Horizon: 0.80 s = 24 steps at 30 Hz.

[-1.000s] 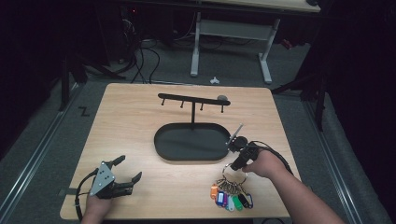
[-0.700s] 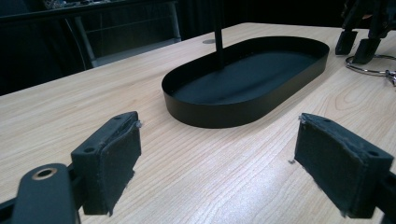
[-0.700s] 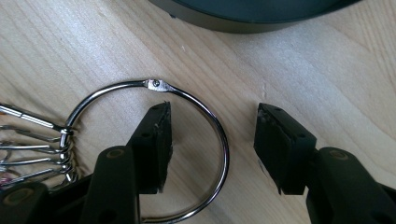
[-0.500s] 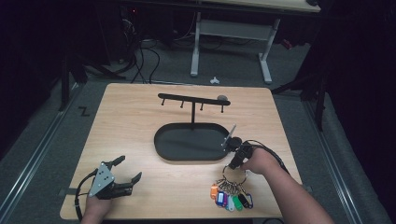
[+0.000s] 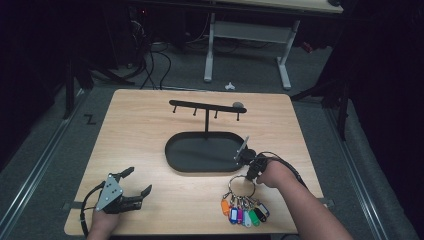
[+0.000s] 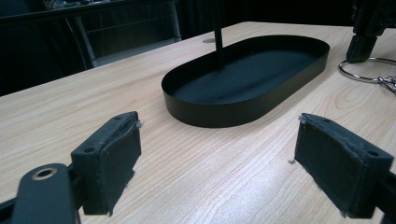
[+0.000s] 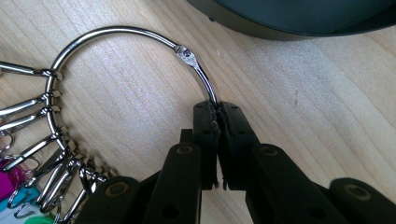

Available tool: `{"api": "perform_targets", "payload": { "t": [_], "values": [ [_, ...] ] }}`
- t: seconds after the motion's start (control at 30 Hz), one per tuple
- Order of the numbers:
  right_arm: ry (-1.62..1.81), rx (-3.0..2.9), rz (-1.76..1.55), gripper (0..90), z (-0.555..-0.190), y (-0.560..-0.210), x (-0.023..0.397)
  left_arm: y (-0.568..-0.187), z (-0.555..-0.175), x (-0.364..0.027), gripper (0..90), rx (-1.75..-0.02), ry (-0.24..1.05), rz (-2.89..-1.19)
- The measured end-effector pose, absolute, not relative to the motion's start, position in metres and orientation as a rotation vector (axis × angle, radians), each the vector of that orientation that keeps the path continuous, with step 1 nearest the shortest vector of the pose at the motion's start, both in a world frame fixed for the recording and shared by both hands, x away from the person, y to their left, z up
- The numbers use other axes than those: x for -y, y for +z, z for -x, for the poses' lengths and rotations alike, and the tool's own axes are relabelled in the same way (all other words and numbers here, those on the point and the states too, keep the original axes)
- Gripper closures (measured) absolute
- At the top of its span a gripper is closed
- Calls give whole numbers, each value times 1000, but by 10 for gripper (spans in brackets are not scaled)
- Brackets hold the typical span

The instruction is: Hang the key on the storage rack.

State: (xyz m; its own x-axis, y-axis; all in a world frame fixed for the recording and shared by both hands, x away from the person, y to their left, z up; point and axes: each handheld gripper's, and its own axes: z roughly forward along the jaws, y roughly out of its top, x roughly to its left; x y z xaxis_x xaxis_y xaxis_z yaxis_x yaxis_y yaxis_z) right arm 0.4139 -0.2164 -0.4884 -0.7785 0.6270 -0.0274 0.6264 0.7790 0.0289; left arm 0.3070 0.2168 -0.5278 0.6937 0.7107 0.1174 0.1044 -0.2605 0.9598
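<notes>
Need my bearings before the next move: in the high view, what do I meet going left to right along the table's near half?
Left tongs, open → black oval tray → key ring with coloured tags → right tongs, shut on the ring.

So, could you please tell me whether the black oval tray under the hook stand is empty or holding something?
Empty. The oval tray shows a bare black floor in the high view and the left gripper view, with just the stand's post rising from it.

Bare tabletop (image 5: 145,145) left of tray (image 5: 172,150)
</notes>
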Motion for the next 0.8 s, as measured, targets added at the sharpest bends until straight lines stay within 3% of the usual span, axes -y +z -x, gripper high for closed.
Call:
{"api": "perform_targets", "payload": {
  "t": [0.13, 0.17, 0.3, 0.37, 0.63, 0.8],
  "values": [
    [-1, -2957, -996, 853, -416, -488, 214, -528, -307, -217, 150, -653, 661, -1764],
    [-18, -2957, -980, 797, -418, -488, 213, -528, -307, -217, 150, -652, 662, -1765],
    [-3, -2982, -972, 710, -422, -488, 211, -528, -307, -217, 150, -653, 662, -1765],
    [21, -2990, -941, 704, -423, -488, 208, -528, -307, -217, 150, -652, 662, -1765],
    [2, -2994, -938, 765, -423, -488, 204, -528, -307, -217, 150, -650, 663, -1766],
    [-26, -3010, -979, 865, -427, -489, 200, -528, -307, -217, 150, -649, 665, -1767]
  ]
}}
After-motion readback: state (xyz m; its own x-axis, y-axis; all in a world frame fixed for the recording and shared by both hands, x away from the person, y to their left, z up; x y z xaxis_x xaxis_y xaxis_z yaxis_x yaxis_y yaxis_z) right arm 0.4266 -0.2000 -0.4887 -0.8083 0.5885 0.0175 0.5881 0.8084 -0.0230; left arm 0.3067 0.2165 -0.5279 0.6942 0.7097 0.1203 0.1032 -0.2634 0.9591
